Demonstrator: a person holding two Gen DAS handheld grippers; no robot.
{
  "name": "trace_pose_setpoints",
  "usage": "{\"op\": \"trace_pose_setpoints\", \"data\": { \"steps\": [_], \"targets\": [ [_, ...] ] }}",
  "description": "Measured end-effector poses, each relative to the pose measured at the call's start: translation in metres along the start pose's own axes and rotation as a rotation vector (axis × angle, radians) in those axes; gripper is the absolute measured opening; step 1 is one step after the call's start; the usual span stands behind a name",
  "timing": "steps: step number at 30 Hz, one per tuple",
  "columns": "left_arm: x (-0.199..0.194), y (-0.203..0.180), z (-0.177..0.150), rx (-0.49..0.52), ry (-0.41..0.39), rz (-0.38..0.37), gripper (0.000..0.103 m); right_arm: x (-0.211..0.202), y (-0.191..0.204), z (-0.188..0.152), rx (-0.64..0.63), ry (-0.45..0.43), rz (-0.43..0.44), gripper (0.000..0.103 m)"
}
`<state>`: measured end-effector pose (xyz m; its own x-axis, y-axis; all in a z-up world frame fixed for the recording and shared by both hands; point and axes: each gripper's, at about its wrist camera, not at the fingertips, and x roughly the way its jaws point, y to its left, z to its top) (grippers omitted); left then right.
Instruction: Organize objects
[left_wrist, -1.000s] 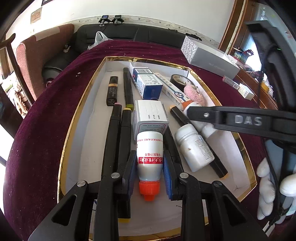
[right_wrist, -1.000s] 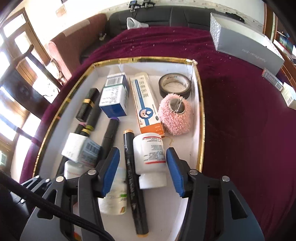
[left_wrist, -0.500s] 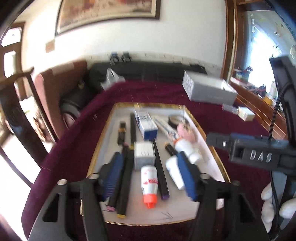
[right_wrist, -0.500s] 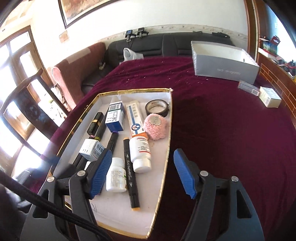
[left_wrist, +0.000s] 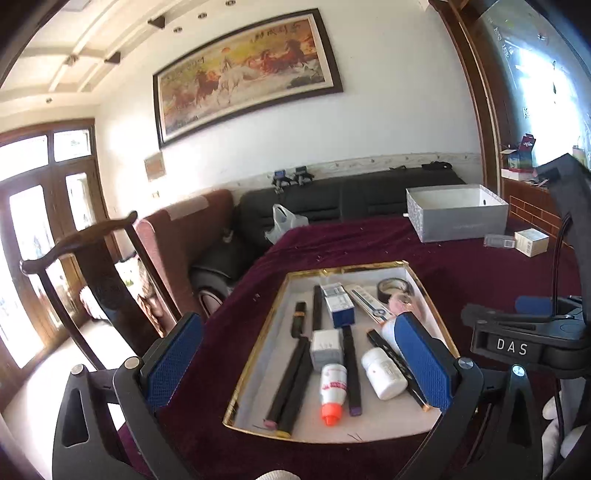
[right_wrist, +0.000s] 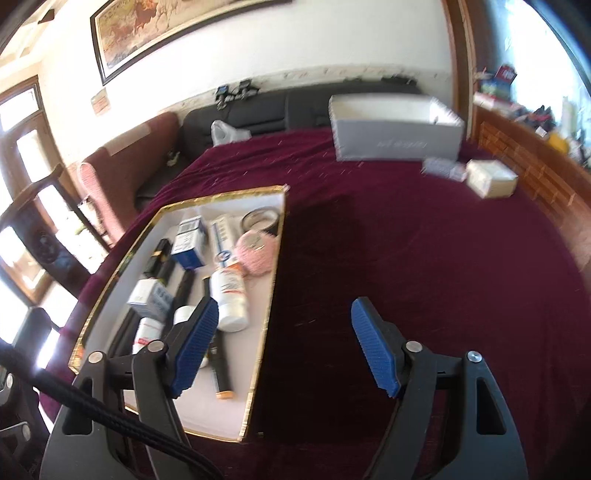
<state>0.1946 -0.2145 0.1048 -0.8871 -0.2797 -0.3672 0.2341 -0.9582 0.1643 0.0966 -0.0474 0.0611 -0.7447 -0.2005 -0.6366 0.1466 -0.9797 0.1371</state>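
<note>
A gold-rimmed white tray (left_wrist: 369, 265) lies on the maroon cloth and holds several items. Among them are an orange-capped white bottle (left_wrist: 333, 384), a white pill bottle (left_wrist: 384, 373), black markers (left_wrist: 291, 380), a blue-and-white box (left_wrist: 338, 304) and a tape roll (left_wrist: 391, 286). My left gripper (left_wrist: 297, 363) hovers above the tray's near end, jaws opening wide, with nothing between the pads. My right gripper (right_wrist: 284, 347) is over the tray's right rim (right_wrist: 273, 280) and the cloth, jaws opening and empty. An orange-labelled bottle (right_wrist: 231, 295) and a pink puff (right_wrist: 256, 249) lie just left of it.
A grey open box (left_wrist: 458, 218) and two small boxes (left_wrist: 530, 242) sit at the far right of the maroon cloth (right_wrist: 406, 258). A wooden chair (left_wrist: 92, 258) and a dark sofa (left_wrist: 332, 199) stand beyond the table's left and far edges.
The left gripper let go of the orange-capped bottle, opened wide and drew back and up. The right gripper opened around the white bottle, rose and swung right over the tray's rim.
</note>
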Motion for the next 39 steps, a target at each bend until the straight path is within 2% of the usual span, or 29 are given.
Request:
{"op": "trace_pose_setpoints", "data": {
  "steps": [2,4,7,9,10,12,15,23,39],
  "targets": [
    [0.005,0.005,-0.001,-0.045,0.048,-0.057,0.102,-0.009,0.003,-0.001,-0.029,-0.053,-0.045,0.08],
    [0.007,0.01,-0.001,-0.082,0.076,-0.075,0.102,-0.021,0.008,-0.004,-0.067,-0.117,-0.095,0.081],
    [0.009,0.017,0.0,-0.126,0.096,-0.072,0.102,-0.039,0.014,-0.007,-0.102,-0.222,-0.156,0.088],
    [0.011,0.023,0.0,-0.153,0.111,-0.067,0.102,-0.044,0.016,-0.009,-0.112,-0.26,-0.17,0.096],
    [0.012,0.028,-0.001,-0.169,0.116,-0.063,0.102,-0.045,0.017,-0.01,-0.116,-0.266,-0.172,0.103],
    [0.012,0.032,-0.002,-0.185,0.116,-0.053,0.102,-0.046,0.02,-0.014,-0.133,-0.283,-0.185,0.103],
    [0.014,0.039,-0.005,-0.21,0.126,-0.053,0.102,-0.044,0.027,-0.018,-0.164,-0.285,-0.19,0.103],
    [0.021,0.052,-0.014,-0.263,0.161,-0.058,0.102,-0.032,0.053,-0.036,-0.264,-0.223,-0.175,0.103],
    [0.047,0.064,-0.028,-0.324,0.263,-0.087,0.102,-0.018,0.08,-0.054,-0.37,-0.159,-0.142,0.103]
  ]
}}
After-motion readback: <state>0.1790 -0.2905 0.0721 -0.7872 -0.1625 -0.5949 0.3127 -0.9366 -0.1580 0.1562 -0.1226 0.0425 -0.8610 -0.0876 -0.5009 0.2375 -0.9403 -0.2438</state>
